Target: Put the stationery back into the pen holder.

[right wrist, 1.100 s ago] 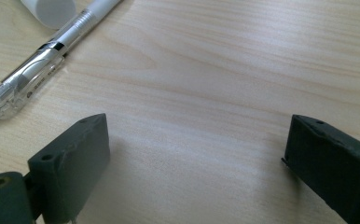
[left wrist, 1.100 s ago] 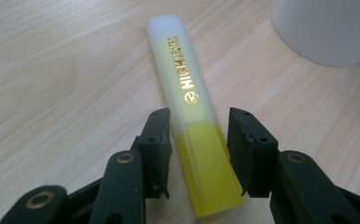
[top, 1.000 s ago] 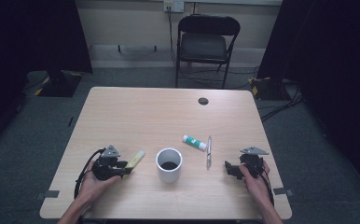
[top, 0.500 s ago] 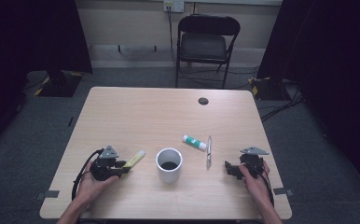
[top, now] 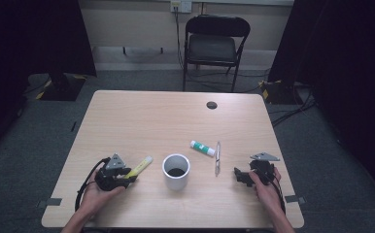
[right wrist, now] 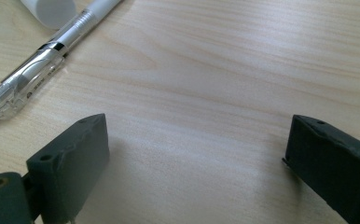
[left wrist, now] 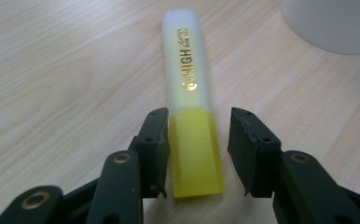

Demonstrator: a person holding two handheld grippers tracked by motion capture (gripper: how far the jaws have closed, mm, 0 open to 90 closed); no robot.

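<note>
Left tongs (left wrist: 197,149) (opening) astride highlighter (left wrist: 190,100)

Left gripper (top: 127,177) low over the worktop (top: 142,121), held in the left hand (top: 98,191), pointing right and slightly away. Jaws have just been opening; the yellow highlighter (left wrist: 190,112) lies between them, gap on one side. Right gripper (top: 238,174) low, pointing left, jaws wide apart, nothing between them.

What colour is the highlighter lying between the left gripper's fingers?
Yellow: the highlighter has a solid yellow body and a frosted, paler cap with gold lettering, clearest in the left gripper view.
</note>
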